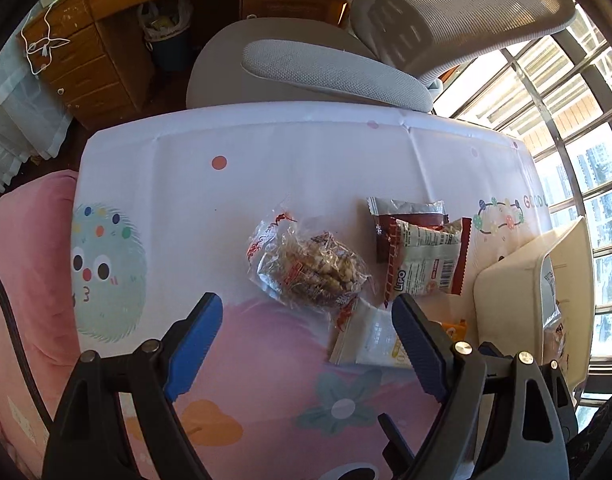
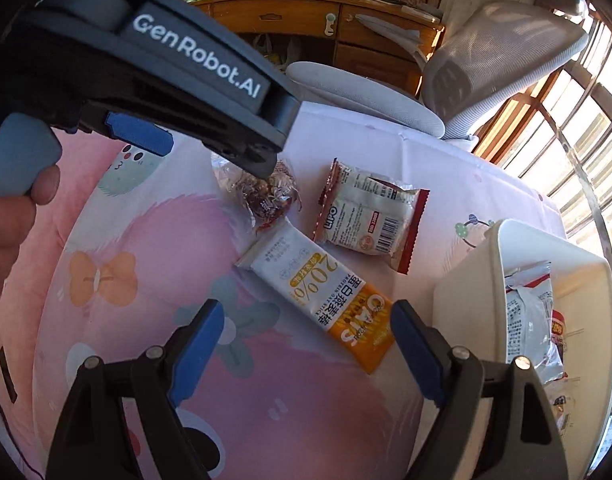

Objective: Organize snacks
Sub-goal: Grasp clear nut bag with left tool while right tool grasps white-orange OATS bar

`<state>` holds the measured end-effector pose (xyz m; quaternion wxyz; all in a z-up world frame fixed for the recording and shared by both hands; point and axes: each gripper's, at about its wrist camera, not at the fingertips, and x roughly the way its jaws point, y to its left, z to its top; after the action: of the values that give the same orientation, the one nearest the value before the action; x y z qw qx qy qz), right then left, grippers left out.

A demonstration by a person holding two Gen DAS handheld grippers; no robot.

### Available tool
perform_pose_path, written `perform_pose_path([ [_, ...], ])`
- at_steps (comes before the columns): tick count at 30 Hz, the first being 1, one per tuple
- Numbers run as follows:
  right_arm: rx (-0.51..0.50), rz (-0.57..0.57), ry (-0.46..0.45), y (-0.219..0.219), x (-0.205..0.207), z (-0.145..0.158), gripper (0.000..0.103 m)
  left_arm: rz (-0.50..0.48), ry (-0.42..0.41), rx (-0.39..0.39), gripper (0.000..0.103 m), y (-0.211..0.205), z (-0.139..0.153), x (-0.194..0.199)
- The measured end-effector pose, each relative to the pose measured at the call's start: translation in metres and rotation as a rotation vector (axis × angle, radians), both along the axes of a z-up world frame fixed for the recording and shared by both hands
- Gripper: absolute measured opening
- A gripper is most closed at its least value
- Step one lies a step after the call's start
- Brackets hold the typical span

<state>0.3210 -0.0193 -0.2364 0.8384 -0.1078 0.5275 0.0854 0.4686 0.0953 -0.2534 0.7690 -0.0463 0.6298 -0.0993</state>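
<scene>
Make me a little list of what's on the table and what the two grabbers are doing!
table: cartoon cloth
clear bag: nutty snack, middle of the cloth
Lipo pack: lies on a brown pack
oat bar: flat, orange end toward the right gripper
bin: cream, at the right, some packs already inside
left gripper: open, empty, above the clear bag
right gripper: open, empty, above the oat bar
</scene>
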Motion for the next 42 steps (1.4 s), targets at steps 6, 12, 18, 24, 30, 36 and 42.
perform_pose_path([
  [6, -0.012, -0.011, -0.02, 0.002, 0.005, -0.016, 0.086, 0.018, 0.003, -0.004, 0.086, -0.007, -0.023, 0.009],
  [12, -0.019, -0.012, -0.021, 0.002, 0.008, -0.028, 0.086, 0.068, 0.042, -0.02, 0.086, -0.005, -0.042, 0.017],
  [18, -0.021, -0.013, -0.024, 0.0, 0.013, -0.034, 0.086, 0.075, 0.052, -0.048, 0.083, -0.007, -0.051, 0.021],
  [24, -0.015, -0.016, -0.026, 0.001, 0.016, -0.037, 0.086, 0.08, 0.046, -0.073, 0.067, -0.013, -0.054, 0.024],
  [30, 0.028, -0.006, 0.021, 0.0, 0.021, -0.044, 0.078, 0.109, 0.008, -0.126, 0.055, -0.011, -0.053, 0.024],
  [36, 0.063, -0.056, 0.035, -0.01, 0.022, -0.045, 0.06, 0.142, -0.016, -0.166, 0.05, -0.005, -0.052, 0.022],
  [42, 0.059, -0.086, 0.052, -0.013, 0.019, -0.044, 0.044, 0.156, -0.072, -0.221, 0.037, 0.002, -0.046, 0.017],
])
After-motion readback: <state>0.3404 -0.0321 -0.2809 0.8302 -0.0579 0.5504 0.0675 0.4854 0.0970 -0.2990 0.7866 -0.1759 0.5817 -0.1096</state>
